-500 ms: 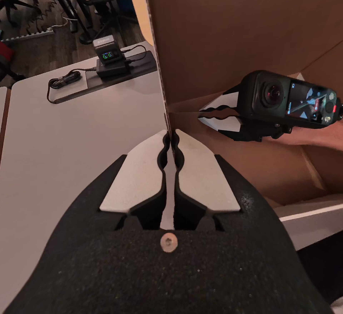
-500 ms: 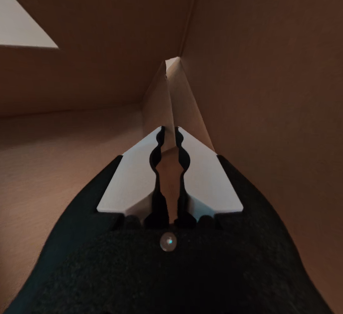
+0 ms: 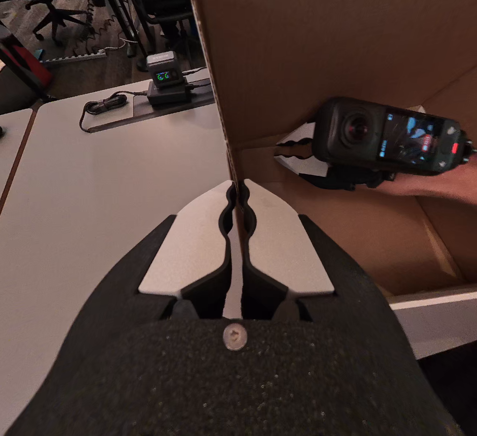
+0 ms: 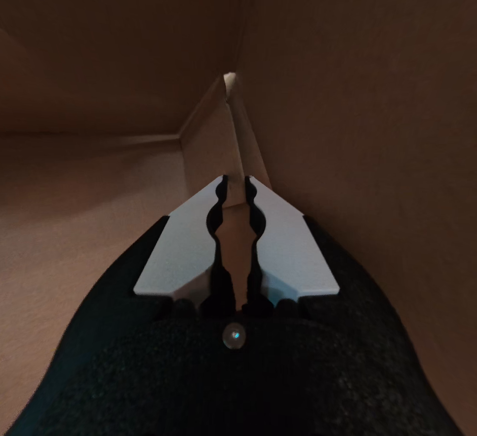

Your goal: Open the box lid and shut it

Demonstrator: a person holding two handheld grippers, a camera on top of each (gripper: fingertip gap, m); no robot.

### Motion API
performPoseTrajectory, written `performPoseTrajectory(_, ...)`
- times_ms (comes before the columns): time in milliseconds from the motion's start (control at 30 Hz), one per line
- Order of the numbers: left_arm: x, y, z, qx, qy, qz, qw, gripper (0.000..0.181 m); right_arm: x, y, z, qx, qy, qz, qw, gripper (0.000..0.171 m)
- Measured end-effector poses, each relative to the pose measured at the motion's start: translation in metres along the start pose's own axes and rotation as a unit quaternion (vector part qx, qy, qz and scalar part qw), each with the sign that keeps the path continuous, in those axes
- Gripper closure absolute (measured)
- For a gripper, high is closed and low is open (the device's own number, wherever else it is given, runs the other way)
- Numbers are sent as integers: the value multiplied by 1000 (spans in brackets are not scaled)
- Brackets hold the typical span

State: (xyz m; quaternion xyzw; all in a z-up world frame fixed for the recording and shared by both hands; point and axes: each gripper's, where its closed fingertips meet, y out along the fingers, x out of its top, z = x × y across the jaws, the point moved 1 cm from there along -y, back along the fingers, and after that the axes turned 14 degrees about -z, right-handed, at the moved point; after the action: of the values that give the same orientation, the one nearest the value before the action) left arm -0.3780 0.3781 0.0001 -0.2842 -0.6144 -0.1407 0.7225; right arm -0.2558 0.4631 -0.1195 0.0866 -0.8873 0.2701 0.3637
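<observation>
On the left, a dark charger with green lit rings is seen on a tray at the far edge of the white table, a coiled cable beside it; writing is borne on its top and is not given here. Broad bare tabletop lies between it and the near side. At centre, the left gripper is closed on the corrugated edge of the cardboard box, just below where the raised lid flap stands upright from the wall. Compared with half a second earlier, this grip is unchanged, while more floor and an office chair are brought into the left wrist view. To the right, inside the box, the right gripper is seen with its black camera, whose screen is lit. In its own view, the right gripper is seen pinching a thin inner cardboard fold at a box corner, though the dim light makes contact at the tips hard to confirm. The white triangle of light formerly at upper left of that view is now gone. The box stands at the table's right, near the front edge.
</observation>
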Motion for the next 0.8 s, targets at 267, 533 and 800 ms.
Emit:
performPoseTrajectory(267,-4,-1,3,18,10,-5,1000,180,89,-126,35,-3,-32,-139,990,144)
performPoseTrajectory(533,-5,-1,3,21,15,-11,1000,180,-6,-310,-72,-228,303,-230,896,121)
performPoseTrajectory(800,-1,0,-8,27,47,-28,998,178,-38,-272,-80,-345,272,-89,894,167)
